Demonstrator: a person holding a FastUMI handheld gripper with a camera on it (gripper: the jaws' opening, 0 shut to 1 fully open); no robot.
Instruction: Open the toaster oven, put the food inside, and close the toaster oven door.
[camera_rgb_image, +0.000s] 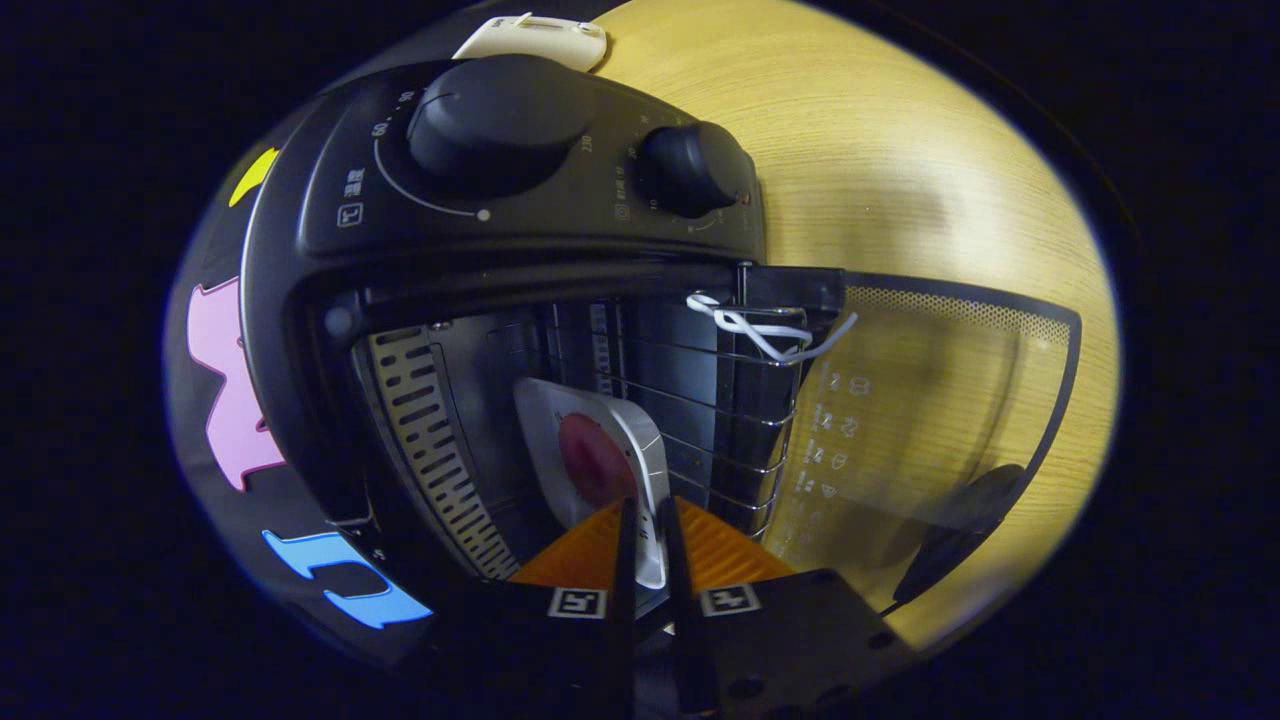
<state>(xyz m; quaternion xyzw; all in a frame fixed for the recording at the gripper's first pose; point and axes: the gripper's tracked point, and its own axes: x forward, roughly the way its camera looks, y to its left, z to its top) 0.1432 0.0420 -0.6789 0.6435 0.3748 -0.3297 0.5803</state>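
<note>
Claw (648, 525), seen along its two fingers, rolled sideways relative to the scene so that the toaster oven (520, 300) appears turned on its side. The fingers stand close together and pinch the near rim of a white plate (640, 450) between them; the claw is thus clamped on the plate. The plate is smooth, with rounded corners, and carries a dark red, rounded piece of food (592, 462) just ahead of the fingertips. Plate and food lie inside the oven cavity, against the wire rack (720, 400), a grid of thin metal bars. A white cord (765, 335) is looped around one edge of the rack near the door hinge. The cavity wall (425, 440) beside the plate is dark sheet metal pierced by a row of oblong slots. Beyond the cavity, the matt black control panel bears two round knobs: a large knob (500, 120) and a smaller knob (695, 168), each ringed by printed scale marks. The glass door (930, 420) is swung fully open; it is transparent, with a dotted border and small printed symbols, and a dark handle (960, 530) at its far edge. The pale wood-grain table (880, 150) shows through and around it. A cream-coloured flat object (530, 40) lies beyond the oven.
</note>
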